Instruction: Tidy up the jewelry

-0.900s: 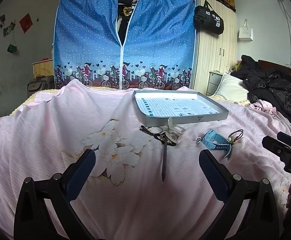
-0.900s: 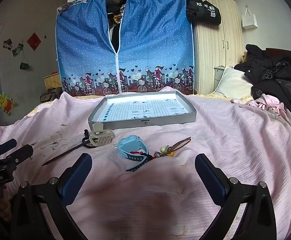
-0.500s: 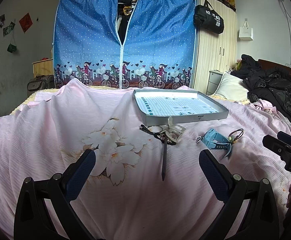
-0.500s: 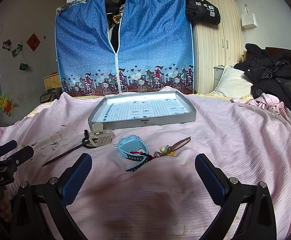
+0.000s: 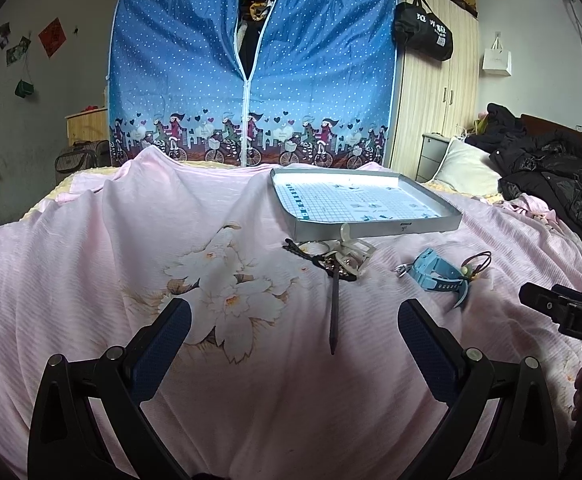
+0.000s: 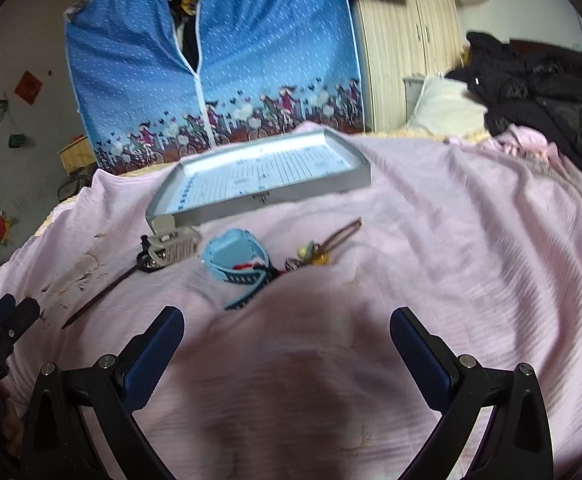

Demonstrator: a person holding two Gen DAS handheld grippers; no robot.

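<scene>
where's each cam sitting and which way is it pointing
Left wrist: rides the left gripper, low over the pink bedsheet, facing the tray and blue wardrobe cover; both open fingers show, the right gripper at the edge.
Right wrist: on the right gripper, tilted, aimed at the blue watch; own fingers and the left gripper show.
Shared: tray, watch, sheet, wardrobe cover.

Both tools share one build. The left gripper [image 5: 294, 332] has matte black forked arms with round silver screw heads, and its jaws carry textured dark blue pads [image 5: 162, 344]. The right gripper [image 6: 287, 340] looks identical; white lettering on its body, perhaps "DAS", is cut off.
</scene>
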